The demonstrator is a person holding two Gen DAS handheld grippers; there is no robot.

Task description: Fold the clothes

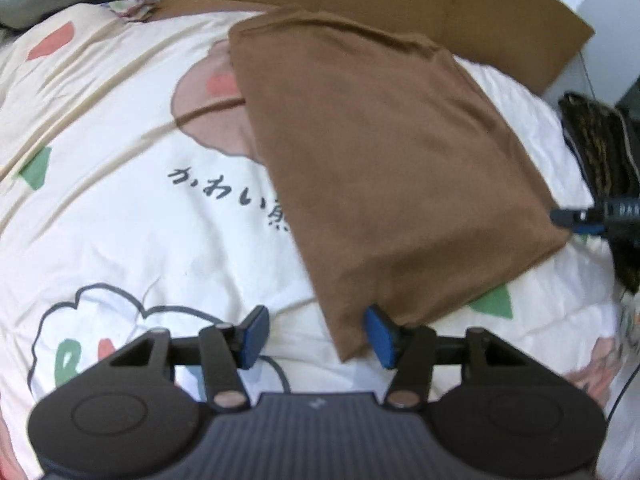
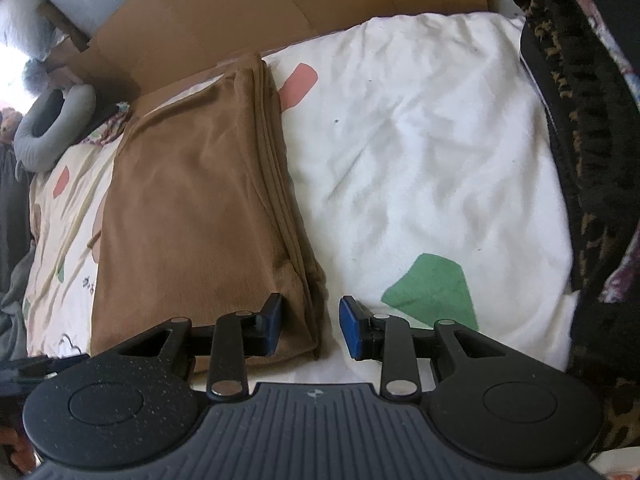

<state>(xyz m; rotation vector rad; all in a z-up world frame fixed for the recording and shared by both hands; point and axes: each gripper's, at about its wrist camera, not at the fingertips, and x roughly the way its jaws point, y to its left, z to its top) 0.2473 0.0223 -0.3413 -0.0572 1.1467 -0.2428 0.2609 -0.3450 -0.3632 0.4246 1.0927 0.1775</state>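
A brown garment (image 2: 200, 216) lies folded into a tidy, many-layered rectangle on a bed, over a white duvet (image 2: 420, 160) printed with cartoon shapes and lettering. It sits toward the far edge of the bed, where a sheet of cardboard (image 2: 280, 12) stands behind it, and its stacked fold edges show along the side seen from the right wrist camera.

The right hand-held gripper (image 2: 308, 330) straddles the garment's near corner: one pad rests on or just above the top layer, the other stands clear over the bare duvet, so the jaws are parted and nothing is pinched. The left hand-held gripper (image 1: 316, 336) hangs at the other near corner, its jaws apart as well; one blue pad meets the cloth's edge while the other is over the duvet, and no fabric is clamped between them.

By the look of it, the folding of this piece is essentially done: the bundle is compact, flat and square, with no sleeve or hem trailing. What may remain is a last squaring or pressing of the near corners, or carrying the bundle off the bed. A dark patterned fabric (image 2: 580, 140) lies along the bed's right edge; whether it is clothing still to be folded cannot be told.
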